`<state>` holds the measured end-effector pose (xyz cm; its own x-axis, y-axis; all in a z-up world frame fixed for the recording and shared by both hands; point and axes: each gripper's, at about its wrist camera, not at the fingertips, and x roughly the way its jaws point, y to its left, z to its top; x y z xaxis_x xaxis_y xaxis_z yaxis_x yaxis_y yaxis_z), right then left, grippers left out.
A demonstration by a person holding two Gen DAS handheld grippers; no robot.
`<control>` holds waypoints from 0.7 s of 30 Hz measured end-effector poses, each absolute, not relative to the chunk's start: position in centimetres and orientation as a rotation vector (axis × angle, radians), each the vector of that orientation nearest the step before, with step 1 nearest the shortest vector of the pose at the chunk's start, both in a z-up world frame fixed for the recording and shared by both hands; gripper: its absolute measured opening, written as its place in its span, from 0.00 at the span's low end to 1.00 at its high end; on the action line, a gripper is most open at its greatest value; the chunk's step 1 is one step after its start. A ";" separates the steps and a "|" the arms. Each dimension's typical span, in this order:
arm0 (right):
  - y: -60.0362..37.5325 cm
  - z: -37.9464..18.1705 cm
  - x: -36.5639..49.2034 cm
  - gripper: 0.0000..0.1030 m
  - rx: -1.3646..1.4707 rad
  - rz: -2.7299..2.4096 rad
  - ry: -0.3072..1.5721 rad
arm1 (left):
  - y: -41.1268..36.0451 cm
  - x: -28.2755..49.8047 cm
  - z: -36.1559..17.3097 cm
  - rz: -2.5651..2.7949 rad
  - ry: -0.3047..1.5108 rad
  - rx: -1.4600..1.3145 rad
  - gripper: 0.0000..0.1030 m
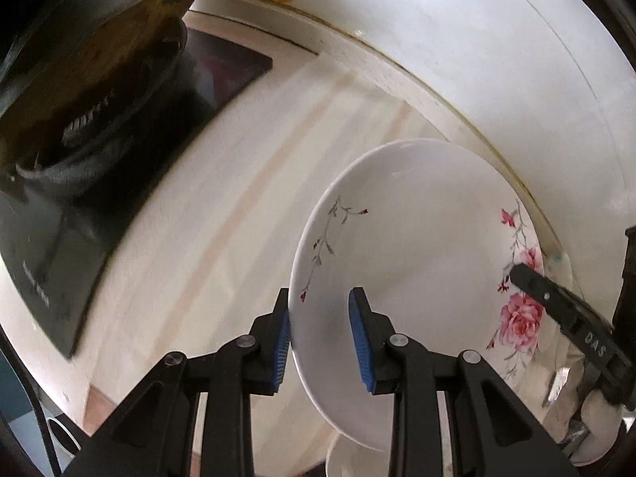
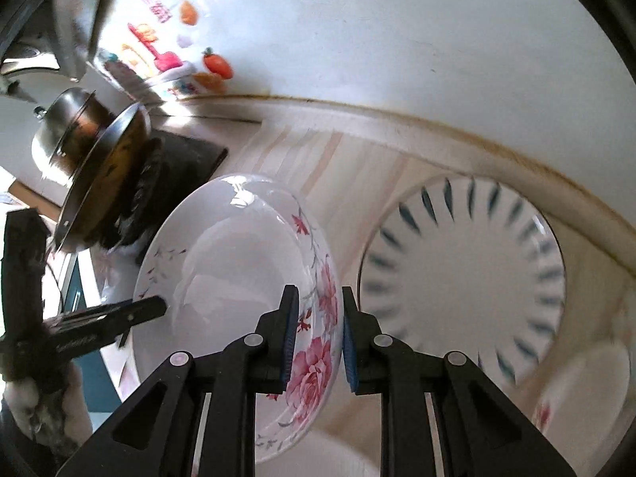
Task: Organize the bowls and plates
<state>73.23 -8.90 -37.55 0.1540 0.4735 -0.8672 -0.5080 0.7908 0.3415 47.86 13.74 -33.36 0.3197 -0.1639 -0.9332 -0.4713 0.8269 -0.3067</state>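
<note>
Two grippers pinched one floral plate (image 2: 238,270) by opposite rims above the counter (image 1: 238,198): the left gripper (image 1: 320,342) and the right gripper (image 2: 318,338), jaws nearly closed. White, with pink roses. One blue-dashed plate (image 2: 461,278) lay alongside. "DAS" marked one finger.

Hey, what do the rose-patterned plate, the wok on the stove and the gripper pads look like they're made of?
Rose-patterned plate: likely glazed ceramic or porcelain; glossy white with sharp window reflections and printed pink roses.
Wok: metal, probably steel; its thin rim gleams, while its underside is browned and dull.
Pads of the left hand-held gripper: blue, matte and ribbed, possibly rubber or soft plastic.
</note>
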 end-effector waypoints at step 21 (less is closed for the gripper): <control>-20.7 -43.2 59.8 0.21 0.108 0.579 1.367 | 3.5 44.1 -36.1 0.096 1.415 -0.380 0.25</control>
<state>59.77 -20.73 -43.20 0.0869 0.4484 -0.8896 -0.3265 0.8565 0.3998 44.10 3.52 -36.10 0.1620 -0.1593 -0.9738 -0.2888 0.9360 -0.2012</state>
